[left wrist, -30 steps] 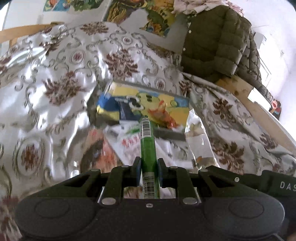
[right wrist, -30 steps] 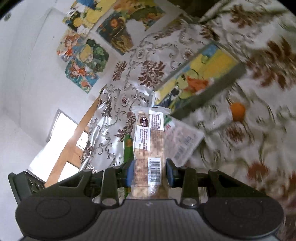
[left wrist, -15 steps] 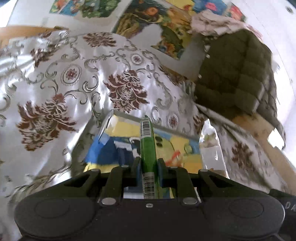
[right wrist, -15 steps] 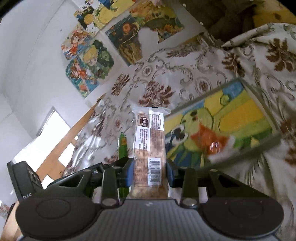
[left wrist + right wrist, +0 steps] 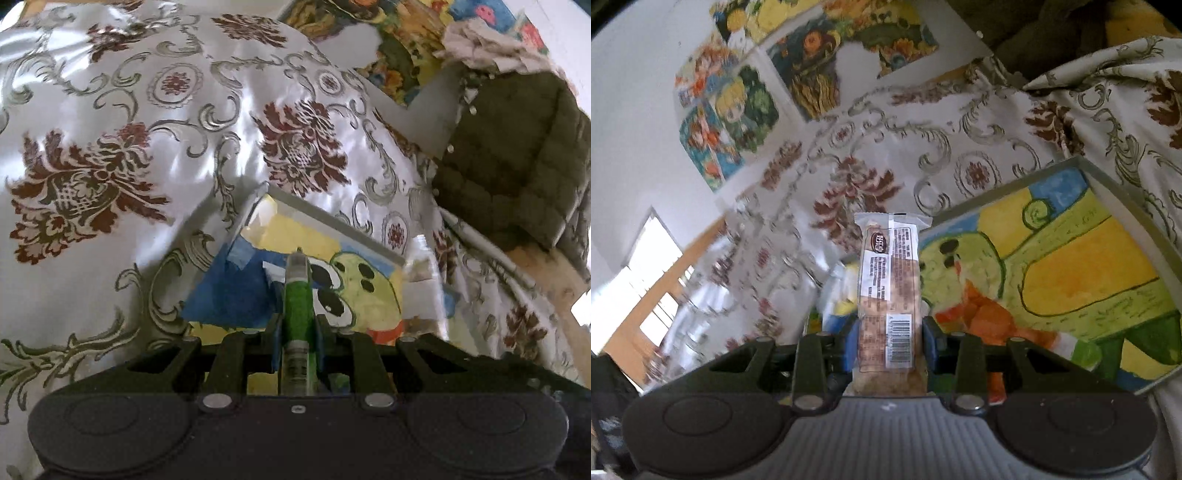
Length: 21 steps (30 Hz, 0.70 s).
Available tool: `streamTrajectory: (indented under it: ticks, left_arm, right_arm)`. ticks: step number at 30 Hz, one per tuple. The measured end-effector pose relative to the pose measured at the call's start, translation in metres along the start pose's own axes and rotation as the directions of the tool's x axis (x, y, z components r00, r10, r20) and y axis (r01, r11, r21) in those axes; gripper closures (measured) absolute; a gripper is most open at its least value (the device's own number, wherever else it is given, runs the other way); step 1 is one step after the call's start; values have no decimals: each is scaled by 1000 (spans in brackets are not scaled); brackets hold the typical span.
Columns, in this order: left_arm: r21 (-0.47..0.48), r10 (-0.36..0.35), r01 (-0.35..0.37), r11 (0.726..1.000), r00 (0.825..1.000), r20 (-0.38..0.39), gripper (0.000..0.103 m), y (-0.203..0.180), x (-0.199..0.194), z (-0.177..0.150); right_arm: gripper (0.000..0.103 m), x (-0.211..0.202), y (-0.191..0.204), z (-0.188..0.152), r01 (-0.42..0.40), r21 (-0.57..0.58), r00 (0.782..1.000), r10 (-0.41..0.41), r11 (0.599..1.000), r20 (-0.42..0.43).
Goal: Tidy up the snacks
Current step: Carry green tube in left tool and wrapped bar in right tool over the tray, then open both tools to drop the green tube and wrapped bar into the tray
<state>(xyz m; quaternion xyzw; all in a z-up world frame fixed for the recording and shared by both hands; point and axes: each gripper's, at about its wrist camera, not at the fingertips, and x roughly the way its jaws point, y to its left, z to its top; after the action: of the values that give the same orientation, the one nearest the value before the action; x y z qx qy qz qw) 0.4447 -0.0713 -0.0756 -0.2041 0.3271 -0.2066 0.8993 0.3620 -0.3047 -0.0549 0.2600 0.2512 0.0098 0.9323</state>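
Snack bar (image 5: 889, 291) lengthwise along tongs (image 5: 888, 343)

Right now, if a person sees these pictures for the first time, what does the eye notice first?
First, the snacks held up in the middle: a thin green packet clamped in the left gripper, a wrapped biscuit bar in the right gripper. Behind both lies a bright cartoon tray on the flowered cloth.

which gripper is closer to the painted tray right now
Hard to separate; perhaps the left. The left gripper, shut on a green stick pack, hangs over the painted tray. The right gripper, gripping a snack bar, sits at the tray's near-left edge.
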Motion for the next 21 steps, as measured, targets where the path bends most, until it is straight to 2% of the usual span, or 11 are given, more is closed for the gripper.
streamTrajectory:
  ticks: [3,7,11,12,15,20,21]
  left_arm:
    - [31,9,-9,999,1000,-7,84,-4,4,-5]
    - [54,18,-17,998,1000,-17,84,-7,5,-4]
    - [45,3,-2,999,1000,-23,82,-8,2,-1]
    - [49,1,0,999,1000,-21,79,-9,1,-1]
    - [42,5,-4,999,1000,-7,62,-10,-4,0]
    - [12,4,-4,1000,1000,15,52,-10,-19,6]
    - [16,3,-3,1000,1000,24,47,-13,-23,7]
  right_arm:
    - [64,8,0,-7,31,-4,999,-31,1000,-40]
    - [63,8,3,-12,51,-34,998,-52,998,-45]
    - [58,7,2,-15,71,-36,996,-72,997,-50]
    - [57,7,2,-16,65,-37,996,-67,997,-55]
    - [55,2,6,-14,67,-55,996,-70,996,-48]
    - [43,-19,19,-11,114,-152,993,-115,982,4]
    - [42,-26,21,-10,123,-169,992,-121,978,21]
